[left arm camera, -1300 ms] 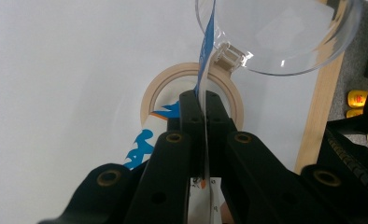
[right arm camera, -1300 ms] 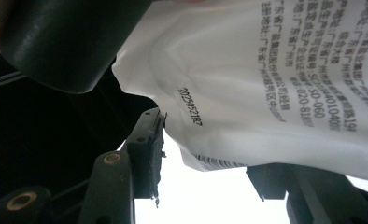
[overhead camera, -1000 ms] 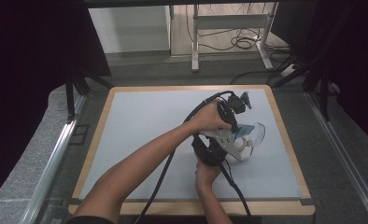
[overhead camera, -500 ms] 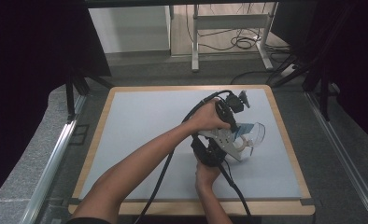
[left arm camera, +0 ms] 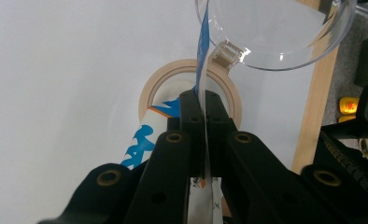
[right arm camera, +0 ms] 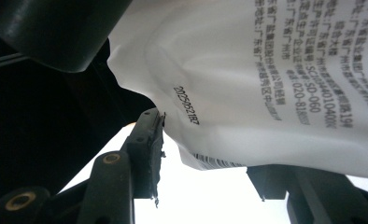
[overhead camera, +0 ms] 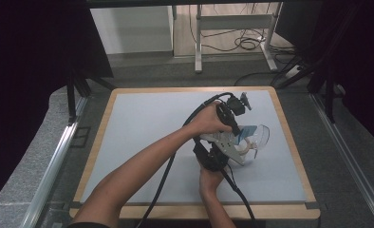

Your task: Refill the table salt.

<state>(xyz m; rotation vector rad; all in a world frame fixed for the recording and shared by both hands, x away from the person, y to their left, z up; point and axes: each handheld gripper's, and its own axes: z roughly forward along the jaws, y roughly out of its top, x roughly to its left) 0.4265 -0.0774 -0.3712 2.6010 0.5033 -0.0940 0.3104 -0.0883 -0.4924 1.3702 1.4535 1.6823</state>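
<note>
A white and blue printed packet [left arm camera: 201, 56] stands on edge, and my left gripper [left arm camera: 201, 100] is shut on its thin edge. Just beyond lie a beige tape roll [left arm camera: 150, 88] on the table and a clear plastic bowl [left arm camera: 285, 32]. In the high view the left gripper [overhead camera: 237, 132] reaches across to the packet [overhead camera: 247, 129] beside the bowl [overhead camera: 262, 135]. The right gripper [overhead camera: 223, 151] sits just below it. In the right gripper view the packet's white printed back [right arm camera: 275, 79] hangs close over my right gripper [right arm camera: 210, 154], whose jaws stand apart.
The pale blue mat [overhead camera: 142, 128] with its wooden border [overhead camera: 289, 142] has free room on the left half. Cables trail from both grippers toward the near edge. Dark curtains and a metal frame surround the table.
</note>
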